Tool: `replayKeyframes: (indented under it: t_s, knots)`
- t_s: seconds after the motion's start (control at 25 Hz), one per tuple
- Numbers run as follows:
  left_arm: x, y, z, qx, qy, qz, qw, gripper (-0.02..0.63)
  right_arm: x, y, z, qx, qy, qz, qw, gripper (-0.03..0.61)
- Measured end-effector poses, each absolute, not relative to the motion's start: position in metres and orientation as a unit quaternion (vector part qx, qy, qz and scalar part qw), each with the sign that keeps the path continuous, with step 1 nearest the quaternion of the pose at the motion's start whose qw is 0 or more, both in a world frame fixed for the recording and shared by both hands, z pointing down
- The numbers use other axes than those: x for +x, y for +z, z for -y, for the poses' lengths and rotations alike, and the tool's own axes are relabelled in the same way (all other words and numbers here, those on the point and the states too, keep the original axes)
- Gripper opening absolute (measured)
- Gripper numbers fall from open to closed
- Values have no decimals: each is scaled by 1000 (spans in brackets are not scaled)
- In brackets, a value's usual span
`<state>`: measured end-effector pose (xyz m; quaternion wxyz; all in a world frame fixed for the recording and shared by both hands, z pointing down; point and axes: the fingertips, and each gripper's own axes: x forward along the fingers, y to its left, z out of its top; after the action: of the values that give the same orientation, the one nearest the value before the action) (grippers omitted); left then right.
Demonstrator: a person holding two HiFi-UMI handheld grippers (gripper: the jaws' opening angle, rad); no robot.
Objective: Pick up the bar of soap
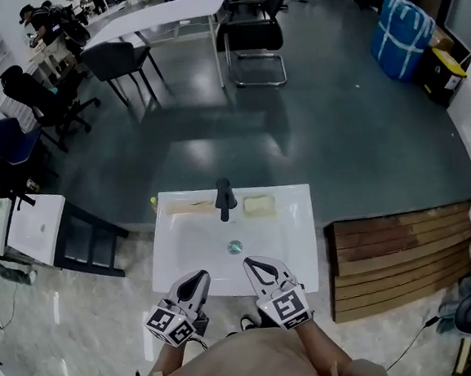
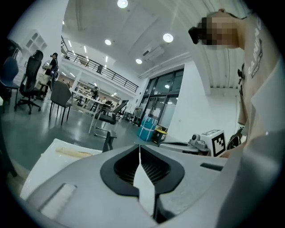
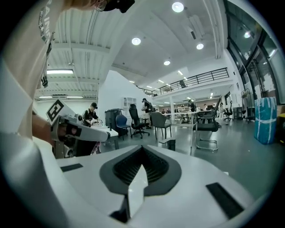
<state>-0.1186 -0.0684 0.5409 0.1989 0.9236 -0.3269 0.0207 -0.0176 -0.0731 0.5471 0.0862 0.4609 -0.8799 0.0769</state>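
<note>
Pale yellow rectangular bar of soap (image 1: 259, 205) lies on back ledge of white ceramic sink (image 1: 294, 247), 3 o'clock of black tap (image 1: 224, 199), clear of basin, probably to stay dry. Left tongs (image 1: 196, 278) and right tongs (image 1: 257, 265) fully closed, empty, at sink's 6 o'clock edge. Right tongs nearer soap, likely picker.

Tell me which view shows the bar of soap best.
The head view: the bar of soap lies in plain sight on the back ledge of the sink, right of the faucet. Neither gripper view shows it.
</note>
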Motion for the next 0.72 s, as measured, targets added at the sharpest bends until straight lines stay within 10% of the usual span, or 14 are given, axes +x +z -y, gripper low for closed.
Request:
replayKeyframes:
  t_s: [0.72]
  knots:
    - [-44, 531, 160, 930, 71, 330, 149, -8, 34, 559, 166, 449, 93, 885, 76, 5]
